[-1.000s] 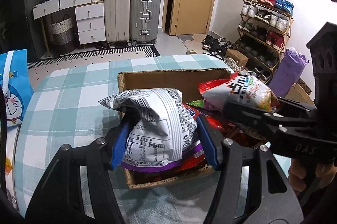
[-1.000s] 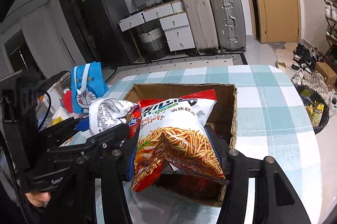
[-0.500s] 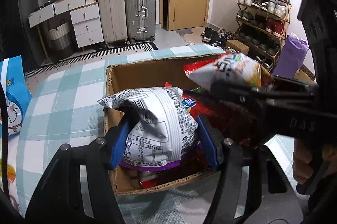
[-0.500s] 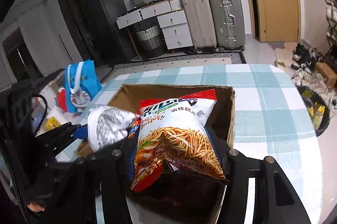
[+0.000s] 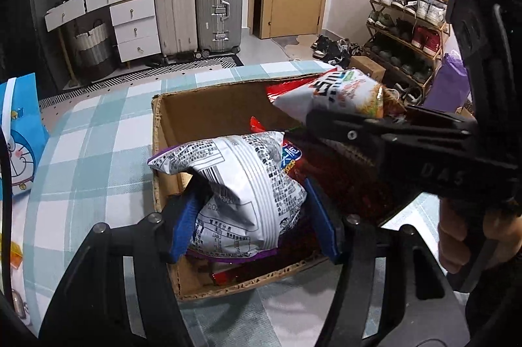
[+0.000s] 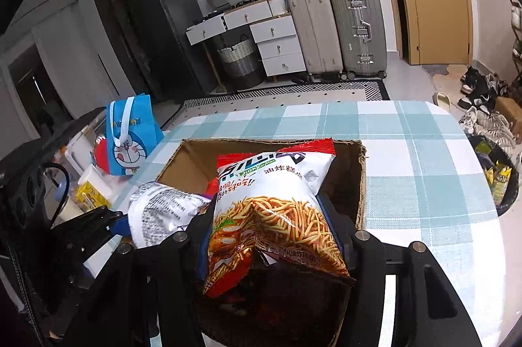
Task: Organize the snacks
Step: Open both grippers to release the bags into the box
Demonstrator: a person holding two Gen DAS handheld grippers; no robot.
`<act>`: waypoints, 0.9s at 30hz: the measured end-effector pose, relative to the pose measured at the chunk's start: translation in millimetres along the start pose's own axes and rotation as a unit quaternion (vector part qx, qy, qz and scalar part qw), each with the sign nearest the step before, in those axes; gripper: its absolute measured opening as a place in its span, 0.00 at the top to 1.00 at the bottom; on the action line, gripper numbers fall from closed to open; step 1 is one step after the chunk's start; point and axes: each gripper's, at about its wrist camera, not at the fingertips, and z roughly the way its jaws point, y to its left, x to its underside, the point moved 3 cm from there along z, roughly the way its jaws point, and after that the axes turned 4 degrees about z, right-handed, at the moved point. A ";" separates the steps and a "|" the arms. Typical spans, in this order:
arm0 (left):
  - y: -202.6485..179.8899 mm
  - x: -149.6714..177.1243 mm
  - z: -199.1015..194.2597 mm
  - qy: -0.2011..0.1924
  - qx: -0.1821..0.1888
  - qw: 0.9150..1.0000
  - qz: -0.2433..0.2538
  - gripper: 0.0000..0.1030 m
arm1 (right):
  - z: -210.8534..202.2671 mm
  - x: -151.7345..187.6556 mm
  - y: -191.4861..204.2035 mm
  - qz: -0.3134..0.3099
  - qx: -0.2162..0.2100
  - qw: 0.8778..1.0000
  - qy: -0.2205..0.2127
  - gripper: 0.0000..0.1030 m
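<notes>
Over the table's near edge, the left gripper [image 5: 251, 216] clamps a white bag [image 5: 241, 190] above the box's [image 5: 195, 105] left side; the right gripper [image 6: 270, 236] pinches a noodle bag [image 6: 274, 213] beside it. Released together, the puffy bags could collide and spill over the rim.

Glossy foil snack bags [image 5: 248, 193], rough corrugated cardboard box [image 5: 208, 109], matt checked cloth tablecloth [image 5: 88, 158].

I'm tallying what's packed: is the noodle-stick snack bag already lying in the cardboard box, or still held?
Still held. The right gripper pinches the noodle-stick bag over the cardboard box, its top sticking above the rim.
</notes>
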 end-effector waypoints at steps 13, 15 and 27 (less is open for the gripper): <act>-2.2 2.9 -13.2 -0.019 0.014 1.000 -0.010 0.15 | -26.9 5.7 16.4 -0.032 -0.022 0.999 -0.018 0.01; -2.5 4.9 -22.5 -0.031 0.010 0.999 -0.010 0.07 | -42.1 10.3 18.9 -0.042 -0.034 0.998 -0.029 0.01; 15.4 45.7 -69.2 -0.067 -0.012 0.996 -0.052 0.01 | -111.3 53.0 24.8 -0.060 -0.055 0.992 -0.098 0.01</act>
